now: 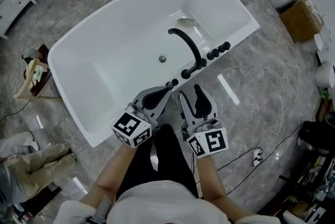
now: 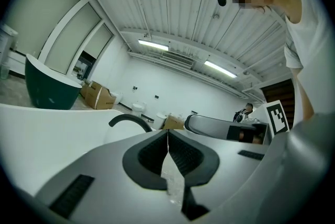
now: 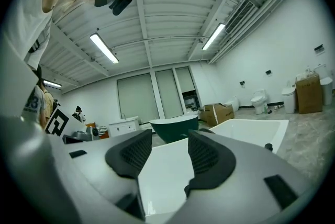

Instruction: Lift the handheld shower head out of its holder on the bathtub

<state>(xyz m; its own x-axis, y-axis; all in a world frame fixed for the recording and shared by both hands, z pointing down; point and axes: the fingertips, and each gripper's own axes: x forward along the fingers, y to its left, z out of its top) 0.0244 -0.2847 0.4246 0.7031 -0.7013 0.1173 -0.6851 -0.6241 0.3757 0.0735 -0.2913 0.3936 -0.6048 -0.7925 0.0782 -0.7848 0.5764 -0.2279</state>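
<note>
— Grey marble floor point(image 1: 251, 92) all round, with a white bathtub point(image 1: 104, 55) standing slantwise on it. Where do the fittings sit?

— Along the tub's near rim. A black arched spout point(image 1: 187, 42) curves over the basin towards the drain point(image 1: 163, 58). Three black knobs point(image 1: 219, 50) stand in a row to its right.

— And the handheld shower head?

— It looks to be the small black fitting point(image 1: 174, 82) at the left end of that row, seated in the rim. It's too small to be sure of its shape.

— How close are the tools?

— The left gripper point(image 1: 166, 93) points at that fitting, its tips just beside it. I can't tell whether they touch. The right gripper point(image 1: 189, 93) lies next to the left one, aimed at the rim near the spout's base.

— State of the jaws?

— In the left gripper view the dark pads are pressed together with nothing between them. In the right gripper view the two pads stand apart, and only the tub's white wall shows in the gap.

— Anything else about?

— A dark green tub point(image 3: 175, 127) stands beyond the white one. A cardboard box point(image 1: 301, 19) sits by the far wall and a thin cable point(image 1: 277, 113) trails across the floor on the right. Someone's legs in beige trousers point(image 1: 31, 157) show at the lower left.
</note>
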